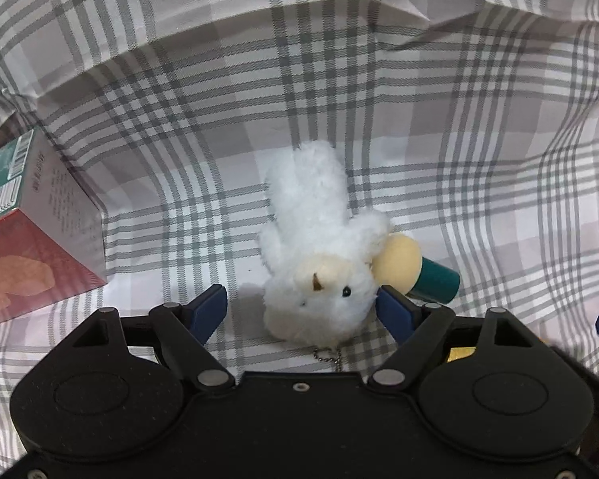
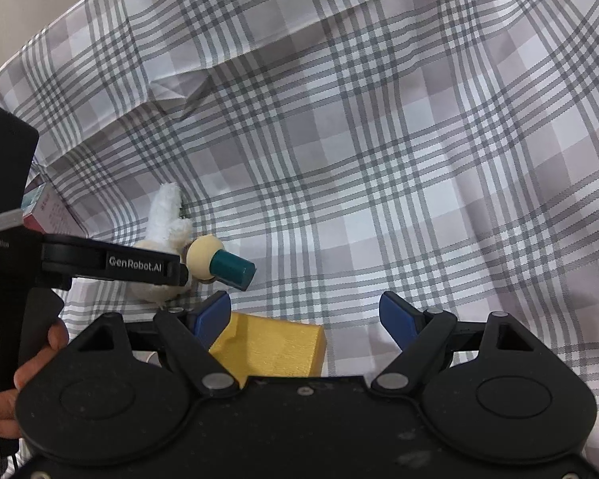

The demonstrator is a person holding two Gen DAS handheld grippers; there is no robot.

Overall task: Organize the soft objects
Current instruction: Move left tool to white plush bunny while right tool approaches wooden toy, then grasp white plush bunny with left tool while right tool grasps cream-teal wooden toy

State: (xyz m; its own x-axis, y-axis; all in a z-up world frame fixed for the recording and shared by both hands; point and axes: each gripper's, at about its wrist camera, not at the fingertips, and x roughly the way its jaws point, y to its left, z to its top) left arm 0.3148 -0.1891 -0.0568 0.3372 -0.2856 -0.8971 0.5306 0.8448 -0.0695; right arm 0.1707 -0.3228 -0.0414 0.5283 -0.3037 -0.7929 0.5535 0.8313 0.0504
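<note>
A white plush toy (image 1: 319,239) with a small bead chain lies on the plaid cloth (image 1: 299,99), its head between the blue fingertips of my left gripper (image 1: 301,307). The jaws stand open around the head; the right pad is close to the fur, the left pad apart from it. A wooden peg figure (image 1: 415,269) with a cream ball head and teal body lies against the plush's right side. In the right wrist view, my right gripper (image 2: 305,315) is open over a yellow sponge block (image 2: 275,349), which lies by its left finger. The plush (image 2: 165,223) and peg figure (image 2: 221,263) show at left behind the left gripper.
A red and teal carton (image 1: 32,231) stands at the left, close to the plush. The plaid cloth is creased and rises in a fold at the back. A hand (image 2: 32,363) holds the left gripper's grip at the left edge of the right wrist view.
</note>
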